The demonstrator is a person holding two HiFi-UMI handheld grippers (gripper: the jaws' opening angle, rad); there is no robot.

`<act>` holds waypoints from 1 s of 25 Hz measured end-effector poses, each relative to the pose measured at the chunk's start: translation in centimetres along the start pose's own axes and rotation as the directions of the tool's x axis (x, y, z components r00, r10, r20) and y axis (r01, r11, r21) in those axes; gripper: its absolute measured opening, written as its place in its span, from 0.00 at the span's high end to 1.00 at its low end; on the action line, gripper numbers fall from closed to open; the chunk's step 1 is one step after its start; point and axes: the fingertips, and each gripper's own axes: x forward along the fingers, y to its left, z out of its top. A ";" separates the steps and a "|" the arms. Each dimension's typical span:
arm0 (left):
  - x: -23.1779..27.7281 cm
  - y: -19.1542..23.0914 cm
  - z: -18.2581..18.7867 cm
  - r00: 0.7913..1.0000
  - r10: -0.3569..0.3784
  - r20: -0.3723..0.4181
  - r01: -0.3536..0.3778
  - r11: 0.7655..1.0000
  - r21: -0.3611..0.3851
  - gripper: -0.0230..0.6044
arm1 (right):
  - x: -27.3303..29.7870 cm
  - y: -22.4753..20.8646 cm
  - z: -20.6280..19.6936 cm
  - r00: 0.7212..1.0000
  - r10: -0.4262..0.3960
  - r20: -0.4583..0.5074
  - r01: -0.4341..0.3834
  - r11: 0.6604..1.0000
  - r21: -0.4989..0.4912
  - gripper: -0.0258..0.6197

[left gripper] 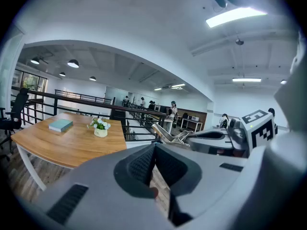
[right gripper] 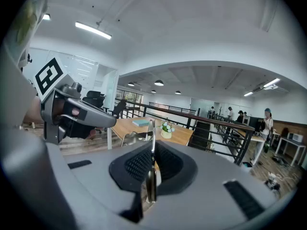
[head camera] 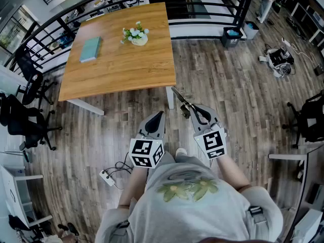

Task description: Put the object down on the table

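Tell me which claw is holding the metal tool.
The right claw: its jaws are clamped on the metal tool, which sticks out beyond its tips. The left claw is shut with nothing between its jaws.

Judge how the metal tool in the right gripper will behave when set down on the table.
The metal tool looks thin and rigid, so it probably won't flop. Its shiny surface could slip in the right gripper, which pinches it near one end. On the wooden table it should lie flat rather than roll.
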 end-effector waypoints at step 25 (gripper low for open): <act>13.4 13.2 6.9 1.000 -0.013 0.024 0.013 1.000 -0.022 0.94 | 17.9 -7.0 3.5 0.999 -0.032 -0.030 0.031 0.999 -0.038 0.95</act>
